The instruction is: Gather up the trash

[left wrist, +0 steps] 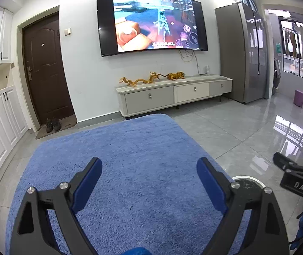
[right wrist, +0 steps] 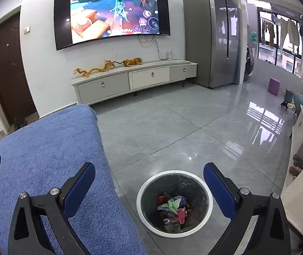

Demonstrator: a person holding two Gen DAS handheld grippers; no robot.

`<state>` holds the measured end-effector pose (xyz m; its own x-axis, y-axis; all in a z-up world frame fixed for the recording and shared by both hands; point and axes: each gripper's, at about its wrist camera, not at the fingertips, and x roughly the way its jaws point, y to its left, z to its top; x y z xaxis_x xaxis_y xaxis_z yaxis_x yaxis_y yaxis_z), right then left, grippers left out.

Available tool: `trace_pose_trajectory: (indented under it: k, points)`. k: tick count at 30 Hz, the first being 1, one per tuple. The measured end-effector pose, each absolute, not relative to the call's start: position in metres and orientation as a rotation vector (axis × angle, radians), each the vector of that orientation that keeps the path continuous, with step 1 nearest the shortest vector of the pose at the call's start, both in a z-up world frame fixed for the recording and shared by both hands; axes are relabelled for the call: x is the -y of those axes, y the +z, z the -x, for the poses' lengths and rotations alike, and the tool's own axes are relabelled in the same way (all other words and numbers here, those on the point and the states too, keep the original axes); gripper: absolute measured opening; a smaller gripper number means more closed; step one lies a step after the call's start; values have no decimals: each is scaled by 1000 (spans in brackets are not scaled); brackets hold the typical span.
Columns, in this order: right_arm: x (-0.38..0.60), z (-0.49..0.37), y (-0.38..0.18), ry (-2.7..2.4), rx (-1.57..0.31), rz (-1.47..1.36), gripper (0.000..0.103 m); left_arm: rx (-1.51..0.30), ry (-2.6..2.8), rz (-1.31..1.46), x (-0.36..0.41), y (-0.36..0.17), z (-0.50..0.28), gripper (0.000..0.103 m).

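Grey glossy floor tiles carry a round white-rimmed bin beside the blue shaggy rug's right edge, crumpled wrappers inside. Left gripper and right gripper both gape, empty. Such wrappers look light, soft and slippery; pinch a crumpled fold.

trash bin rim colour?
White rim on the trash bin, dark liner inside. The right wrist view shows it best.
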<state>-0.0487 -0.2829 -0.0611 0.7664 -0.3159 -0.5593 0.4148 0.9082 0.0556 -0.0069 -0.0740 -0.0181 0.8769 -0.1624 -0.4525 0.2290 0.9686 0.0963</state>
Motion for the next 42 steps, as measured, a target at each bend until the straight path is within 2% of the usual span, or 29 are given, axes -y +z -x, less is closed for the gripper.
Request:
trace_pose_trajectory:
  k: [42]
  points:
    - [290, 60, -54, -438, -539, -180, 102, -512, -209, -129, 80, -26, 7, 91]
